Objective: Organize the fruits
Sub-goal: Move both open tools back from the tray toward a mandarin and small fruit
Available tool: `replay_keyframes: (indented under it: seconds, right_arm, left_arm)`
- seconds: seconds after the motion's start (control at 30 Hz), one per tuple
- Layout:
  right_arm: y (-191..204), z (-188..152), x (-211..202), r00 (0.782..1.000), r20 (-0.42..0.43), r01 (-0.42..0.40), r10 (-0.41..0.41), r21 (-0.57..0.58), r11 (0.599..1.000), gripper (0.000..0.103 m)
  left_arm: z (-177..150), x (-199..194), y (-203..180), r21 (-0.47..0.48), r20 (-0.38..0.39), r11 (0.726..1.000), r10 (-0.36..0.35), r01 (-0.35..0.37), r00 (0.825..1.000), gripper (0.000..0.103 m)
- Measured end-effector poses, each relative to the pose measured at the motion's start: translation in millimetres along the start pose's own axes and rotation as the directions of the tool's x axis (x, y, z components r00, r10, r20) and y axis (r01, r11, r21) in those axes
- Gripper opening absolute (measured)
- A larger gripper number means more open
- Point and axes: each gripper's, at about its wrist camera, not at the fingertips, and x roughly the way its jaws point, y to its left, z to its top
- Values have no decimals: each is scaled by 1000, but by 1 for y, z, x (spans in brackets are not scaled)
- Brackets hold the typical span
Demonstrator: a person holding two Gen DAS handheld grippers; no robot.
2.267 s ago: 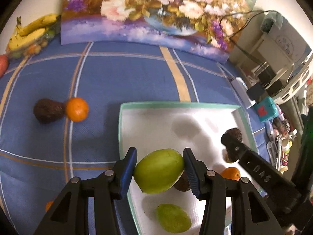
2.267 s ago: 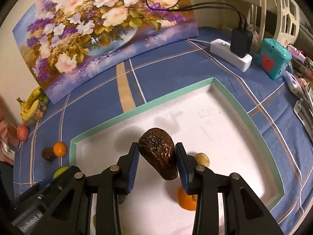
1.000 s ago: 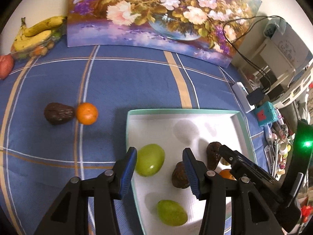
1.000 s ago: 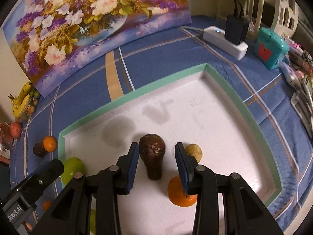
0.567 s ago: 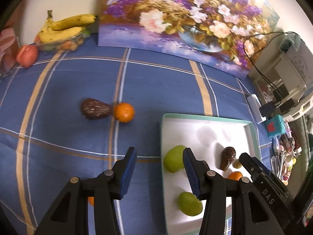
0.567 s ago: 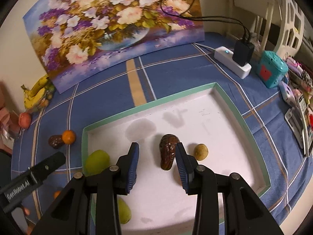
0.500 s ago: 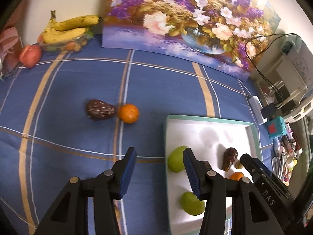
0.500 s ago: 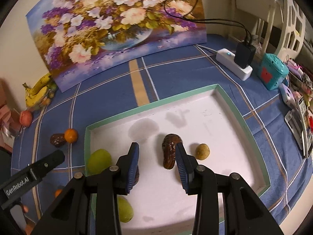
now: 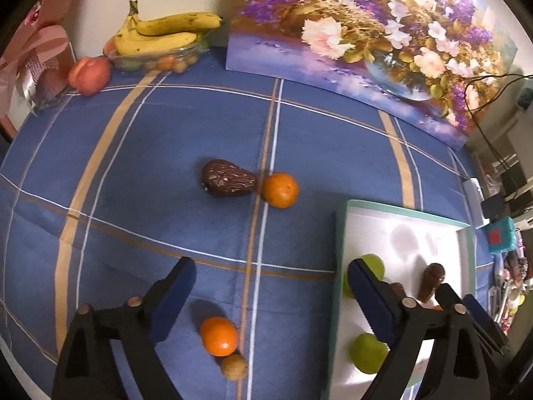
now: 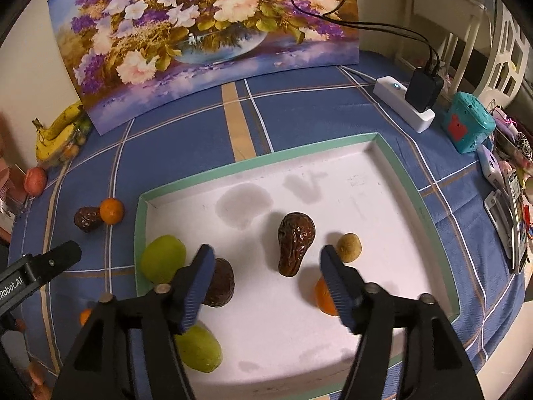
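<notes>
A white tray with a green rim (image 10: 253, 161) (image 9: 404, 207) holds two green fruits (image 10: 162, 258) (image 10: 200, 350), two dark avocados (image 10: 295, 236) (image 10: 220, 283), an orange (image 10: 323, 296) and a small tan fruit (image 10: 348, 247). My right gripper (image 10: 265, 258) hovers over the tray, its jaws opening, nothing pressed between them. On the blue cloth lie a dark avocado (image 9: 228, 183) beside an orange (image 9: 279, 190), and nearer, another orange (image 9: 219, 336) with a small tan fruit (image 9: 234, 366). My left gripper (image 9: 269, 275) hangs above the cloth left of the tray, jaws opening, holding nothing.
A flower painting (image 9: 366, 33) leans on the wall at the back. Bananas on a glass dish (image 9: 160, 36) and a red apple (image 9: 89, 71) sit in the far left corner. A power strip (image 10: 404, 103), a teal box (image 10: 469, 126) and small clutter line the right edge.
Both grippers let go of their fruit in the tray, drew back and have spread wide. The left gripper swung left from over the tray to over the cloth.
</notes>
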Motion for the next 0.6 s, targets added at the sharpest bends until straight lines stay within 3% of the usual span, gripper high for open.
replay_keyframes:
  seconds: [0.13,0.37,0.5,0.6]
  right_arm:
    - [1,0,1,1000,-3,1,-1,-3,1000,79]
    - [-1,-2,5,1000,-19,10,-10,4,1000,82]
    - [-1,-3,4,1000,-12,14,-15,-3,1000,93]
    - [0,-4,3,1000,-3,19,-19,-7,1000,93]
  left_arm:
    - [-1,2,3,-3,3,1000,7,-7,1000,103]
    - [-2,1,6,-10,27,1000,10,-10,1000,103]
    - [-3,-3,9,-11,48,1000,10,-9,999,103]
    - [-4,-7,10,-8,66,1000,9,-9,998,103]
